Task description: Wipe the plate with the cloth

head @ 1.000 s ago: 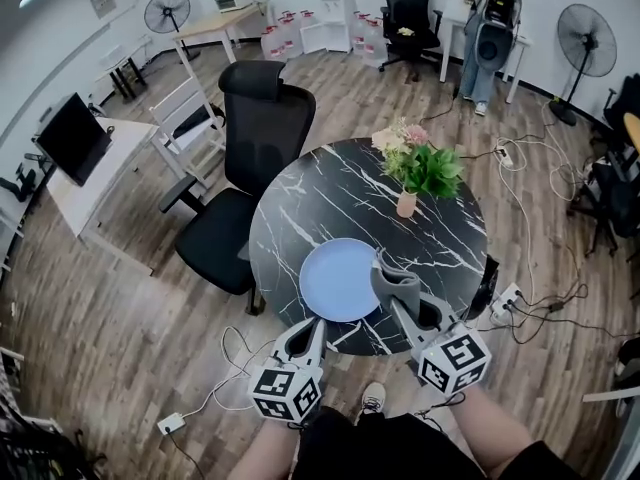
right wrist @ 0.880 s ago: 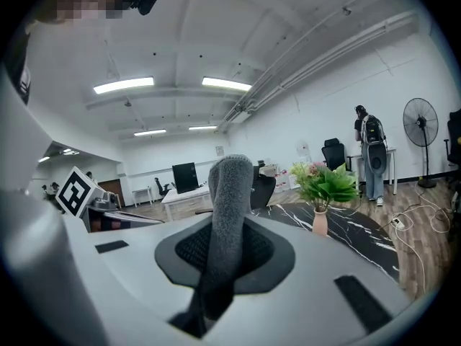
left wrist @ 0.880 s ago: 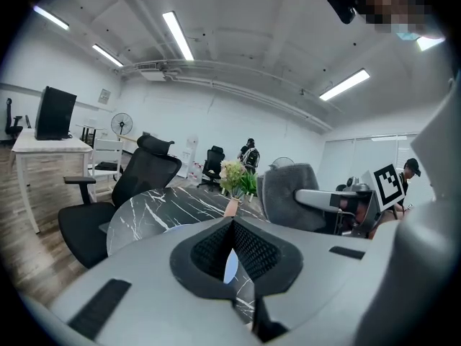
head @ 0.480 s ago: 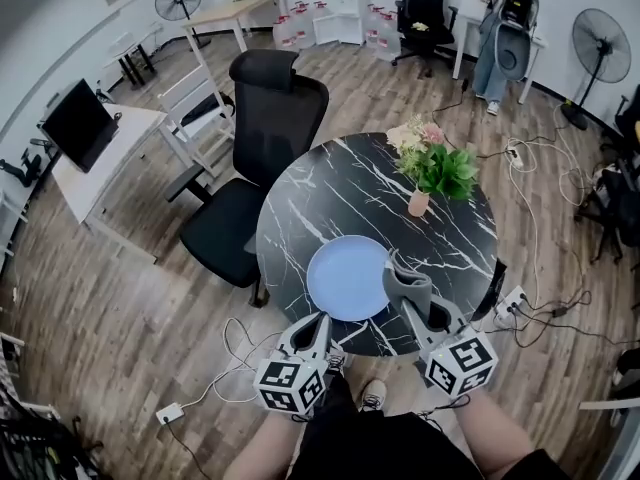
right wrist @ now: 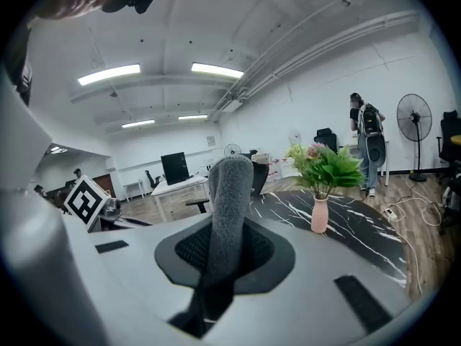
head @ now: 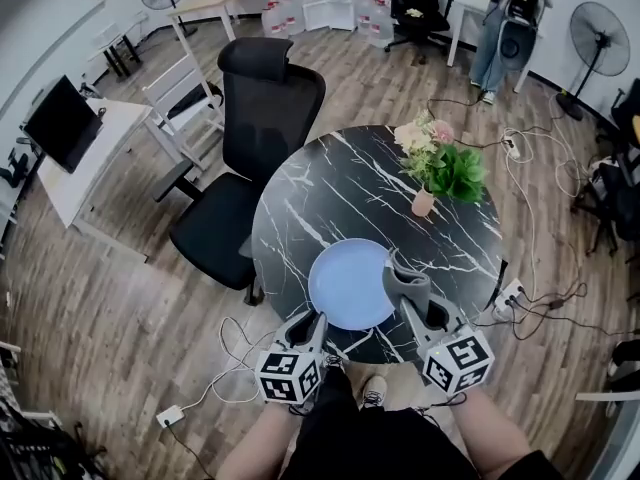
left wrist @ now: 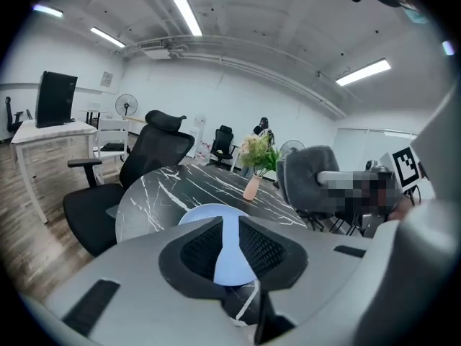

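Note:
A light-blue plate [head: 349, 284] lies near the front edge of the round black marble table [head: 330, 198]. My left gripper [head: 312, 320] hovers at the plate's near-left rim. Its jaws have just been opening and stand a narrow gap apart with nothing between them. In the left gripper view [left wrist: 229, 231] the plate [left wrist: 205, 212] shows through that gap. My right gripper [head: 412, 306] is shut on a grey cloth [head: 403, 281], which stands up over the plate's right rim. The cloth [right wrist: 229, 193] rises from between the right gripper's [right wrist: 222, 249] jaws.
A pink vase [head: 424, 202] of flowers stands on the table's far right side. A black office chair [head: 250, 138] sits against the table's left. A white desk with a monitor [head: 62, 128] is further left. Cables [head: 540, 293] trail on the floor to the right.
Both grippers have sunk a little toward the table's front edge. The cloth stays in the right gripper by the plate's right rim.

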A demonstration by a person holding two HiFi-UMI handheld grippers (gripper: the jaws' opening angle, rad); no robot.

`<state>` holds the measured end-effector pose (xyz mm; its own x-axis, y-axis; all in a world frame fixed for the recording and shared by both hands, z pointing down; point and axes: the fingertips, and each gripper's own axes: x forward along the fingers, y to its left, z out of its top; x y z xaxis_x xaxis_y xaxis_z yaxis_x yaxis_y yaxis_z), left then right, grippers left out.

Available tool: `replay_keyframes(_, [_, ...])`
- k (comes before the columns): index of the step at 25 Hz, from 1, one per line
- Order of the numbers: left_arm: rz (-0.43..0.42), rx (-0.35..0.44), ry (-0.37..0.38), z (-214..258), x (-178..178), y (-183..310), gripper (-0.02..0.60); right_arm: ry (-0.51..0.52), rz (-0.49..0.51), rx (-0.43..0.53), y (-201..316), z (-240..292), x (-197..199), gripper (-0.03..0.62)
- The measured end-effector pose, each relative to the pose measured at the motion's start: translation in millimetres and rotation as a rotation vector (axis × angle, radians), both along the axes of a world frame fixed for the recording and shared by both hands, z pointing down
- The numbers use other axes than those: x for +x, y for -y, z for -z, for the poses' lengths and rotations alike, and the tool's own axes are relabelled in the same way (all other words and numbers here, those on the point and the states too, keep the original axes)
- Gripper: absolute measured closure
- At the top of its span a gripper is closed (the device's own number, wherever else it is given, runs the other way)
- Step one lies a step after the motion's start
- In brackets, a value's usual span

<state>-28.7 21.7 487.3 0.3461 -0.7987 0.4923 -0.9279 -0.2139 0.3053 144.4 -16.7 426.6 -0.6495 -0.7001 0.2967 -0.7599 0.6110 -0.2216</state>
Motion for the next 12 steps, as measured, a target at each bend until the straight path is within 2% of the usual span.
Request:
replay_keyframes(2, [-0.009,-0.054,-0.003,-16,-7,7,0.448,-0.012,0.007,-0.011,7,-7,-9,0.536])
replay_keyframes(3, [-0.01,-0.078,-0.001,-24,-11,11,0.435,-0.019,0.013,-0.018,11,-11,-13,0.536])
replay_keyframes(12, [-0.026,-0.258,0.016,-95,-39,38,0.411,-0.091,0.069,-0.079,34,-50,-54,0.536])
